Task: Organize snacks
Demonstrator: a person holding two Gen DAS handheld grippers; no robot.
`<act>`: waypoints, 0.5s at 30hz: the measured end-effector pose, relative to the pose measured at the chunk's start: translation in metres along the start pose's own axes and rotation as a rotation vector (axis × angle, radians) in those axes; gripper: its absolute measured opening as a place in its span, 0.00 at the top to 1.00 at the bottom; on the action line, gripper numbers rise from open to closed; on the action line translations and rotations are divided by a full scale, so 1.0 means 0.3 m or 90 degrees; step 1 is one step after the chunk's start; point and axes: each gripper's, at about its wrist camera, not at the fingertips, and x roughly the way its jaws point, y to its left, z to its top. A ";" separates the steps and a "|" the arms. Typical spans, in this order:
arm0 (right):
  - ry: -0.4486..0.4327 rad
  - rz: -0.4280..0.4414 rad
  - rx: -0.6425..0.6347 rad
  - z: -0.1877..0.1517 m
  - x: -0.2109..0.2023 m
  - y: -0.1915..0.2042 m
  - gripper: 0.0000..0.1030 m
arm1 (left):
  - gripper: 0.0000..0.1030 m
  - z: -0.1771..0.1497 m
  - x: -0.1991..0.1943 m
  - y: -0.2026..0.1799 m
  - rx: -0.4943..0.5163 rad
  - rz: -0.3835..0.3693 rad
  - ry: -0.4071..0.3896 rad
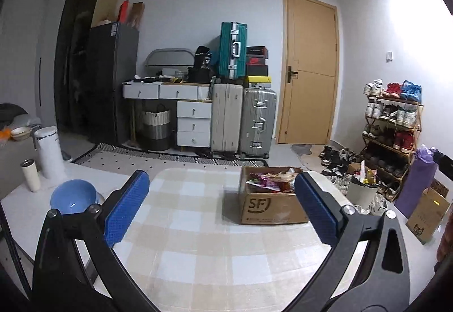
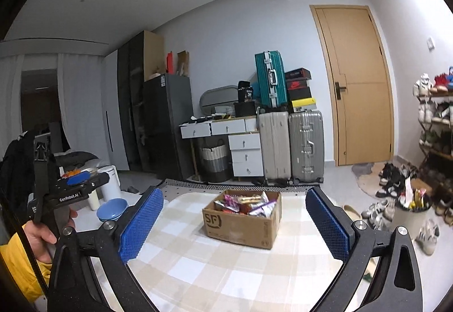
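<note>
Hovering: both grippers agape | snack box apparently near table's far edge

The left gripper hangs wide open above the checkered bench. An SF box of snacks sits ahead.

L gripper: black frame arms, blue textured pads, silver screws at pivots. R gripper: same build, black w/ blue dimpled pads, silver screws. White "GenRobot.AI" lettering is seen on L unit's black body in R view. L hand: bare skin, yellow sleeve.
</note>
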 end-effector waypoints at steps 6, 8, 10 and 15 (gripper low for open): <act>0.016 -0.014 -0.002 -0.117 0.064 -0.072 0.01 | 0.01 -0.119 0.088 0.036 0.034 0.008 -0.011; 0.017 -0.017 -0.006 -0.173 0.093 -0.083 0.01 | 0.01 -0.180 0.146 0.044 0.025 0.002 0.011; 0.014 -0.024 -0.011 -0.232 0.130 -0.091 0.01 | 0.01 -0.230 0.234 0.042 0.022 -0.001 0.026; 0.015 -0.027 -0.026 -0.346 0.272 -0.094 0.01 | 0.01 -0.381 0.464 0.025 0.012 0.005 0.070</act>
